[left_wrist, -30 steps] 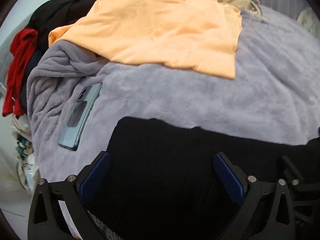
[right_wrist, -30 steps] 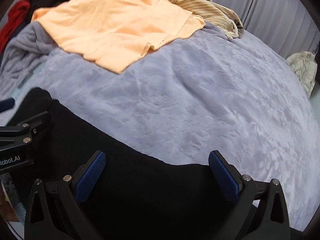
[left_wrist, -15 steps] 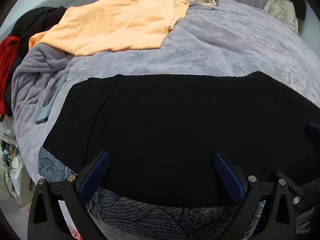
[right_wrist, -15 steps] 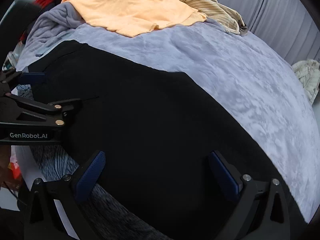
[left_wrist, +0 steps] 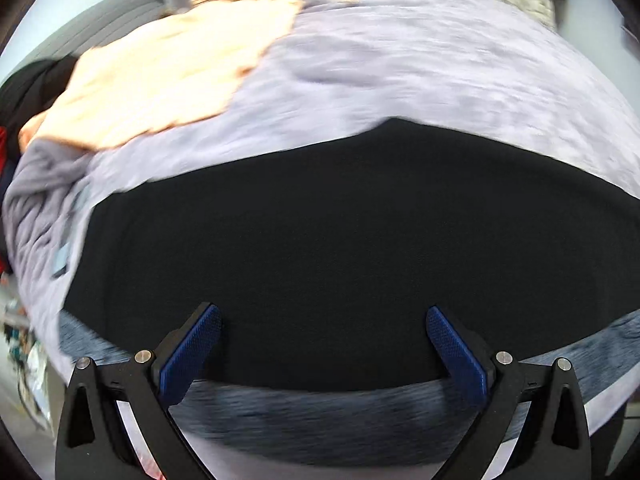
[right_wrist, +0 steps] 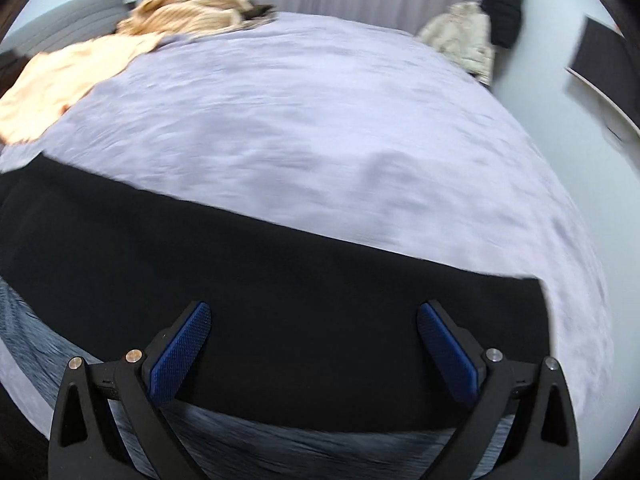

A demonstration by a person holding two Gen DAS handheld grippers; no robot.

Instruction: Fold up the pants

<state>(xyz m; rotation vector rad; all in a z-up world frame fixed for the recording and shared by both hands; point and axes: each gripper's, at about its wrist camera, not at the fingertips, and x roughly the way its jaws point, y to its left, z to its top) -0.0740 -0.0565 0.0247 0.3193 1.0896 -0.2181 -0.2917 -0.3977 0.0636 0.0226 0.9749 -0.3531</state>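
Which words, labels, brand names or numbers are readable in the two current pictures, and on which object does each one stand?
None can be read.
The left gripper and the right gripper show no lettering on their visible parts.
The black pants, the lilac blanket and the orange cloth carry no print that I can see; both views are motion-blurred.

The pants (left_wrist: 320, 248) lie spread along the near edge of the blanket (left_wrist: 420, 72). Behind the pants to the left, a shirt (left_wrist: 160, 80) lies on the blanket; behind the shirt sits a crumpled garment (right_wrist: 188, 12). Left of the pants lies a phone (left_wrist: 64, 258).
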